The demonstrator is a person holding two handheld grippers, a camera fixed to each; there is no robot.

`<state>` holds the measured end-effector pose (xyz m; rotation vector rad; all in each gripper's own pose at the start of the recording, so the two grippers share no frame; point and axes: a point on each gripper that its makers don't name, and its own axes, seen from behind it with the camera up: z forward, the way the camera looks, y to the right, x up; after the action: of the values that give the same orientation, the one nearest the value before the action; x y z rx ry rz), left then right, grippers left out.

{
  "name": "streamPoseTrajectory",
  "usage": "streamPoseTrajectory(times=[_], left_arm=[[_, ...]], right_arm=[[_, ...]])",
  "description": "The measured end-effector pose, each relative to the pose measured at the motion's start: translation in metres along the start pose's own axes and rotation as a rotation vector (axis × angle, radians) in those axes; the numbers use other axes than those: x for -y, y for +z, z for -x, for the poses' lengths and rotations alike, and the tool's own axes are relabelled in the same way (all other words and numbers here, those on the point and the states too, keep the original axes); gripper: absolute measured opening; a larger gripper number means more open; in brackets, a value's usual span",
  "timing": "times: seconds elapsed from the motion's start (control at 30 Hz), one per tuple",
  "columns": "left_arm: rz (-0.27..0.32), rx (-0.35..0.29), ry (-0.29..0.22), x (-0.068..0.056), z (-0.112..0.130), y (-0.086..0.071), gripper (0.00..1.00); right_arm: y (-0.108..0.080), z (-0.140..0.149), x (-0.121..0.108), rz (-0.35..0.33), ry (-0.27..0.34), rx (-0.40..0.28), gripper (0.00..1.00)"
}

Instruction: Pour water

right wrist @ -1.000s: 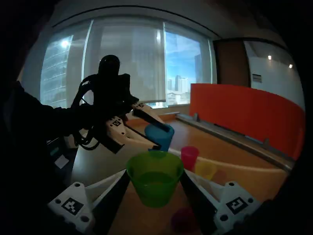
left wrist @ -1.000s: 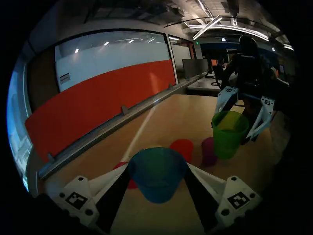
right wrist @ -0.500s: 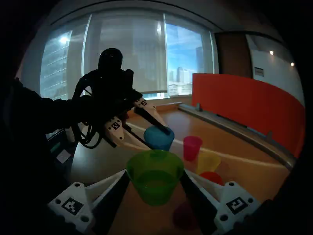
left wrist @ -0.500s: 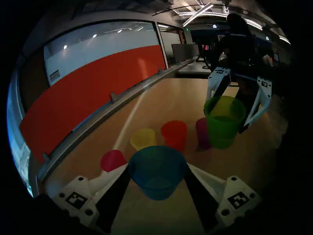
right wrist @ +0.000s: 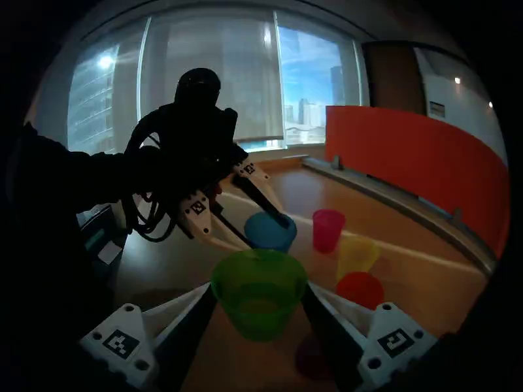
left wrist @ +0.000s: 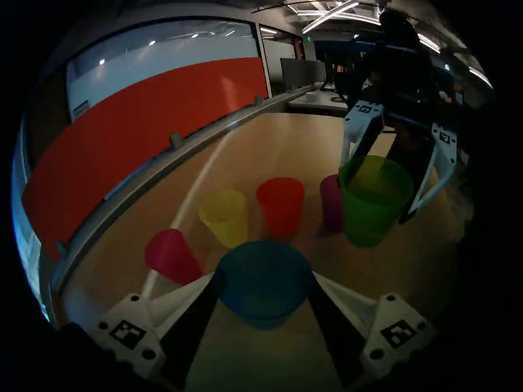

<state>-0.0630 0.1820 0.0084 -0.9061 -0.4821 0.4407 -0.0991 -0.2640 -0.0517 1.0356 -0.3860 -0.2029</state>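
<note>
My left claw (left wrist: 261, 282) is clamped on the blue cup (left wrist: 263, 304), and my right claw (right wrist: 259, 292) on the green cup (right wrist: 259, 317), which has liquid inside. Both cups hang over the worktop (left wrist: 274, 144), near a row of small cups (left wrist: 281, 206) that runs along its railed edge.

Translucent blue cup (left wrist: 263, 287), tapered and open-mouthed, roughly upright, pinched at its sides between the fingers (left wrist: 180, 310) of the left gripper (left wrist: 263, 281), low over the wooden counter (left wrist: 287, 140); whether touching it, cannot tell. Translucent green cup (right wrist: 259, 304), same tapered shape, a little larger-looking, also upright with mouth up, clamped on both sides by the fingers (right wrist: 340, 313) of the right gripper (right wrist: 259, 287). A paler band low inside the green cup, possibly liquid. Apart from each other, mouths near the same height.
</note>
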Motion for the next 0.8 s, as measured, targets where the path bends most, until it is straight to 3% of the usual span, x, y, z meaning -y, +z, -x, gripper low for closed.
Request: streamPoseTrajectory(times=[0.8], left_arm=[[0.051, 0.041, -0.045, -0.005, 0.025, 0.026, 0.89]], right_arm=[[0.015, 0.029, -0.002, -0.008, 0.015, 0.052, 0.91]])
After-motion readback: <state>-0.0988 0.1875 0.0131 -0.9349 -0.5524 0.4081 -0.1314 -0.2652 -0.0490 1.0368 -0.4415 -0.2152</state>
